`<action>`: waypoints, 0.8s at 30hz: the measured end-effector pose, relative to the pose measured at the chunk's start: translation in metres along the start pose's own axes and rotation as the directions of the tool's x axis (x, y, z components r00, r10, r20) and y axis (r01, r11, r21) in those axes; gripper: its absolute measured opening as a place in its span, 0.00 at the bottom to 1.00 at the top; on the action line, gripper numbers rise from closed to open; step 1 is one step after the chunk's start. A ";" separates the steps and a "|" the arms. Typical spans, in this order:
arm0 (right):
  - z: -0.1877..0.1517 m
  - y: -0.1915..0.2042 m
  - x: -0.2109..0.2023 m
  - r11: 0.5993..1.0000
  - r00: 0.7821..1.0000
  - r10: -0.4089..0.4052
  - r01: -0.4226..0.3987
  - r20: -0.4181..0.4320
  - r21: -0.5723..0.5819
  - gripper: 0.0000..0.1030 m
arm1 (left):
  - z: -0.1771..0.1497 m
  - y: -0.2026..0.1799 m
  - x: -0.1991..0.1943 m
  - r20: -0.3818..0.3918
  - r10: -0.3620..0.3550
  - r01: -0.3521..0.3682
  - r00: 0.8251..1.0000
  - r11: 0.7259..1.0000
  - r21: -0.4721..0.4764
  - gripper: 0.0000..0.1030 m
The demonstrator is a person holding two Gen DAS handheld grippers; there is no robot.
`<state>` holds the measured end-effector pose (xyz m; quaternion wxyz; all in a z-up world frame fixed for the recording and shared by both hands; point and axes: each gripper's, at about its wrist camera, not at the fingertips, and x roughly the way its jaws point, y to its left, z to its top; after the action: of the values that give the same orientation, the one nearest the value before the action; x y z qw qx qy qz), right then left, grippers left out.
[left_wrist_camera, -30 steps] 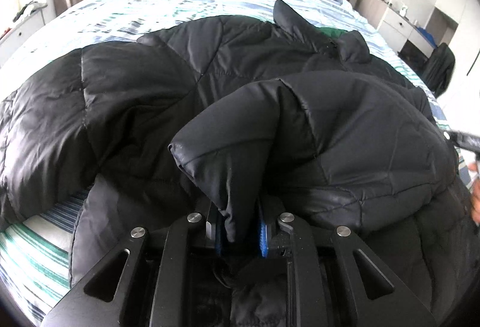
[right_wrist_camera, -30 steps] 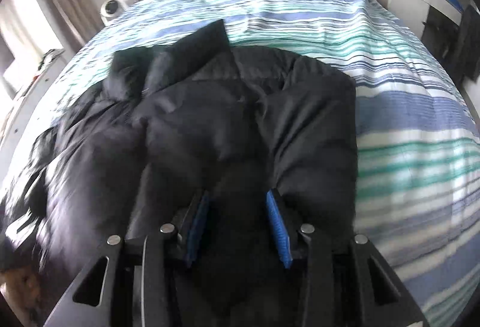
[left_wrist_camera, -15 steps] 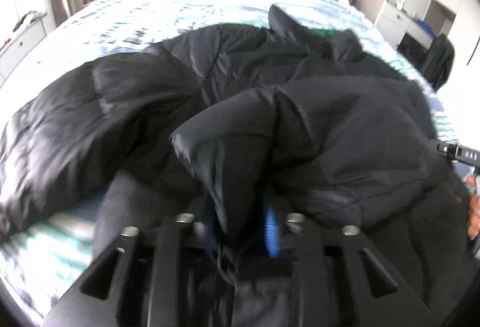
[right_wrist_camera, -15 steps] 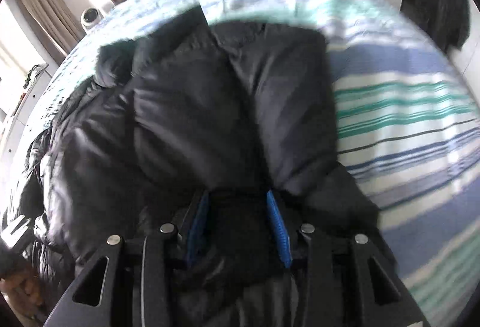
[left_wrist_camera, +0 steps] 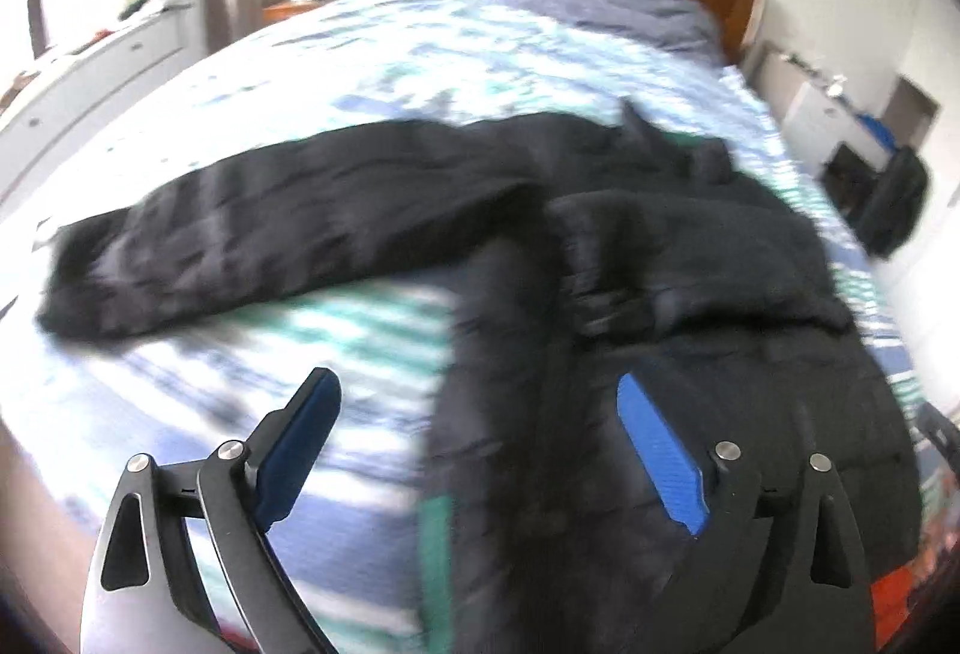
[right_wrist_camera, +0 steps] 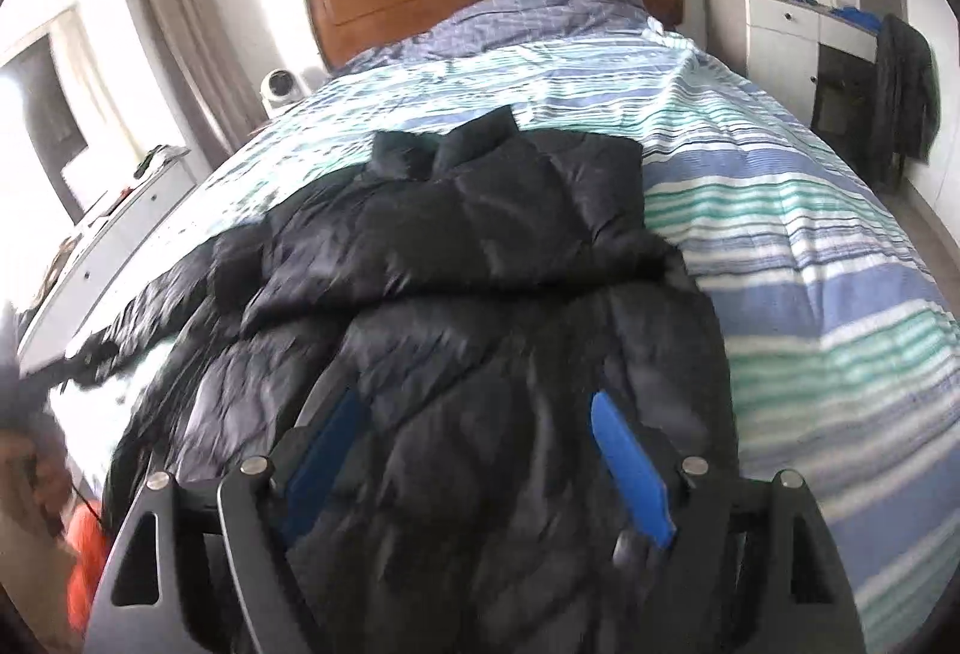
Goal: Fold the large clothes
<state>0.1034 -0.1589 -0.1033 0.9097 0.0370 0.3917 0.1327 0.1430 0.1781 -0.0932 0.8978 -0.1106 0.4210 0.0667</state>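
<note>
Claws first: the left claw point(left_wrist_camera: 474, 450) and right claw point(right_wrist_camera: 477, 465) are both spread and empty above the black puffer jacket point(right_wrist_camera: 480, 294), which lies on the striped bed point(right_wrist_camera: 810, 246). One sleeve point(left_wrist_camera: 270, 240) reaches out leftward. This looks like a regrasp between folds; next, I judge, pinch that sleeve and bring it across the body.

Black puffer jacket point(right_wrist_camera: 480, 258) on striped bedspread point(right_wrist_camera: 810, 210)
</note>
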 end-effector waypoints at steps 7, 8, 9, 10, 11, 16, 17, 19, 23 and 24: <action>-0.030 0.017 -0.014 0.997 0.998 -0.016 0.011 -0.054 -0.077 0.79 | 0.007 0.099 0.025 -0.048 0.038 -0.051 0.998 0.951 -0.305 0.92; -0.032 0.019 -0.015 0.998 0.998 -0.010 0.006 -0.064 -0.067 0.79 | 0.010 0.120 0.035 -0.055 0.025 -0.044 0.998 0.923 -0.382 0.92; -0.034 0.021 -0.018 0.998 0.998 0.000 -0.004 -0.064 -0.060 0.79 | 0.011 0.138 0.044 -0.059 0.018 -0.043 0.998 0.894 -0.445 0.92; -0.035 0.024 -0.021 0.998 0.998 0.015 -0.019 -0.061 -0.055 0.79 | 0.013 0.153 0.051 -0.061 0.024 -0.051 0.998 0.865 -0.499 0.92; -0.036 0.027 -0.022 0.998 0.998 0.029 -0.032 -0.059 -0.055 0.79 | 0.015 0.169 0.058 -0.066 0.040 -0.070 0.997 0.832 -0.550 0.92; -0.040 0.047 -0.028 0.993 0.997 0.053 -0.058 -0.056 -0.098 0.79 | 0.020 0.243 0.084 -0.077 0.166 -0.170 0.983 0.671 -0.722 0.92; -0.041 0.050 -0.028 0.993 0.996 0.060 -0.066 -0.061 -0.102 0.79 | 0.022 0.252 0.087 -0.075 0.174 -0.174 0.982 0.662 -0.730 0.92; -0.043 0.058 -0.024 0.991 0.994 0.075 -0.083 -0.077 -0.107 0.80 | 0.025 0.261 0.091 -0.072 0.180 -0.174 0.981 0.649 -0.741 0.92; -0.048 0.071 -0.014 0.987 0.988 0.098 -0.112 -0.116 -0.120 0.79 | 0.029 0.265 0.094 -0.064 0.234 -0.205 0.970 0.655 -0.727 0.52; -0.049 0.074 -0.013 0.985 0.986 0.111 -0.126 -0.122 -0.120 0.79 | 0.031 0.265 0.097 -0.074 0.246 -0.226 0.966 0.676 -0.701 0.38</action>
<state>0.0443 -0.0926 -0.1153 0.8766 -0.0058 0.4313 0.2131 0.1711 0.4447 -0.1866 0.7766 -0.3882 0.3623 0.3388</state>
